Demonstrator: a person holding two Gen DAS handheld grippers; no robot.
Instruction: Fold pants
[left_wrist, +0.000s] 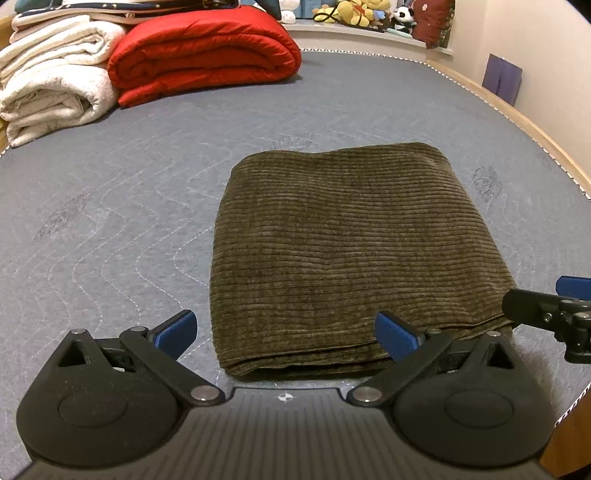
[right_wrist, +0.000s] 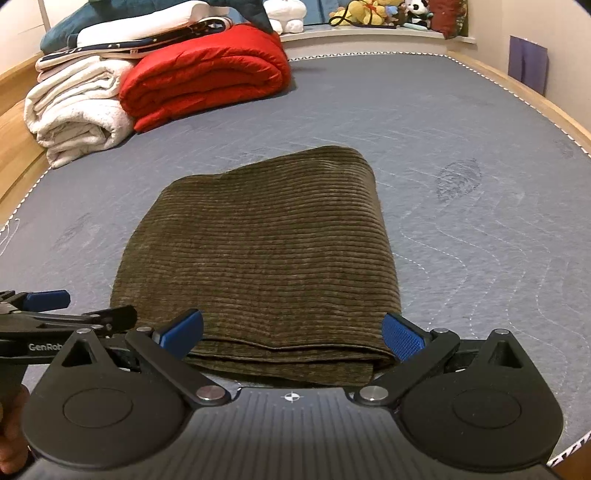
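Olive corduroy pants, folded into a compact rectangle, lie flat on the grey quilted mattress near its front edge. The left gripper hovers at the near hem with fingers spread wide, holding nothing. The right gripper is likewise spread apart and empty at the near right corner. Far left: a folded red quilt beside stacked white blankets; plush toys line the far ledge.

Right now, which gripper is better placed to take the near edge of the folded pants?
Right gripper: open, its fingers span the pants' near edge. Left gripper, also open, spans only part of it.
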